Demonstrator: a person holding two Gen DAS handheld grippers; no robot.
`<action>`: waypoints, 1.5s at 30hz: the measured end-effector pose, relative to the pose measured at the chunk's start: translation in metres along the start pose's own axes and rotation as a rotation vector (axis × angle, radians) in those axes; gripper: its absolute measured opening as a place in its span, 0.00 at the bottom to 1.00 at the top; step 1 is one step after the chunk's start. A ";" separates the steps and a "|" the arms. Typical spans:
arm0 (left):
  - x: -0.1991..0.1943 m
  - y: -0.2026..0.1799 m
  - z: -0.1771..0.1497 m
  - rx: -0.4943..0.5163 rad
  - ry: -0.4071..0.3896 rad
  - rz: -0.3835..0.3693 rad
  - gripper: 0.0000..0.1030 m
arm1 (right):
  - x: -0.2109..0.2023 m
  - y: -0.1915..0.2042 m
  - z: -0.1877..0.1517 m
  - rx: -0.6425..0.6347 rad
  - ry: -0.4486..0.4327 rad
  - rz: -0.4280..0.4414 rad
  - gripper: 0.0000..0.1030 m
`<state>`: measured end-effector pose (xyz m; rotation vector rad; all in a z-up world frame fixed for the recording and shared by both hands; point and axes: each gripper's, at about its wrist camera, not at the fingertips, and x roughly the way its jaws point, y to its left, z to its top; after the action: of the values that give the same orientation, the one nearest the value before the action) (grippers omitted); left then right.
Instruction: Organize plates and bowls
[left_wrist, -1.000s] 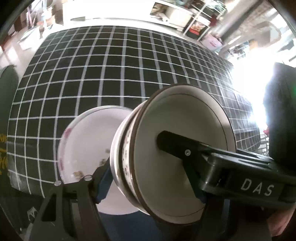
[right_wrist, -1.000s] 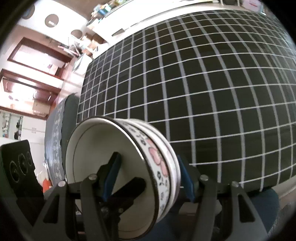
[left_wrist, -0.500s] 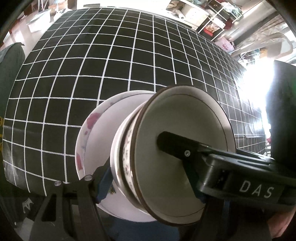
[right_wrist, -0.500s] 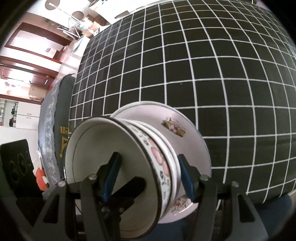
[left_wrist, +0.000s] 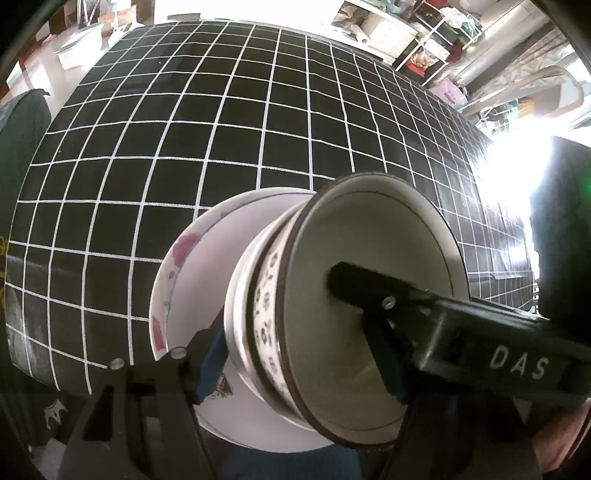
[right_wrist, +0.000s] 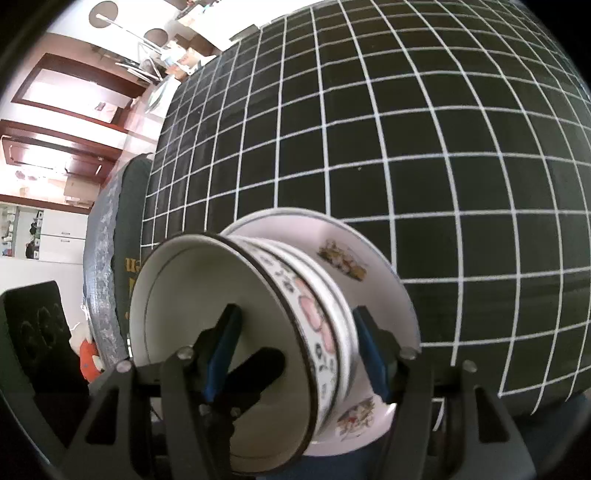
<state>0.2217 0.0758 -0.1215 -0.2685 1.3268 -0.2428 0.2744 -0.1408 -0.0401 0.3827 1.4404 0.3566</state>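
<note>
Black table cloth with white grid lines (left_wrist: 221, 147) (right_wrist: 406, 147) over a table.
White floral-print plate (left_wrist: 192, 280) (right_wrist: 340, 254) near the front edge; contact with cloth unclear.

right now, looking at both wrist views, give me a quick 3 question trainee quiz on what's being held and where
1. True or false: both grippers grip the same bowl stack.
2. What lies directly beyond the stack? A) a plate with printed motifs B) a mug C) a cutting board
3. Fill in: the table is covered by a black cloth with a white ____ pattern.

Key: 1 true: left gripper and right gripper each have one finger inside the bowl and one outside. 2 A, the plate. 3 grid.
</note>
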 end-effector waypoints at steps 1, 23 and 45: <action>-0.001 0.001 -0.001 0.000 -0.005 0.008 0.66 | -0.002 -0.002 0.000 0.000 -0.011 -0.003 0.64; -0.067 -0.015 -0.002 0.059 -0.239 0.144 0.66 | -0.088 -0.035 -0.029 0.004 -0.280 0.033 0.64; -0.134 -0.109 -0.093 0.286 -0.614 0.277 0.66 | -0.164 -0.027 -0.109 -0.115 -0.567 -0.197 0.64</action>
<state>0.0982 0.0118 0.0171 0.0850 0.6963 -0.0989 0.1503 -0.2355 0.0830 0.2206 0.8881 0.1504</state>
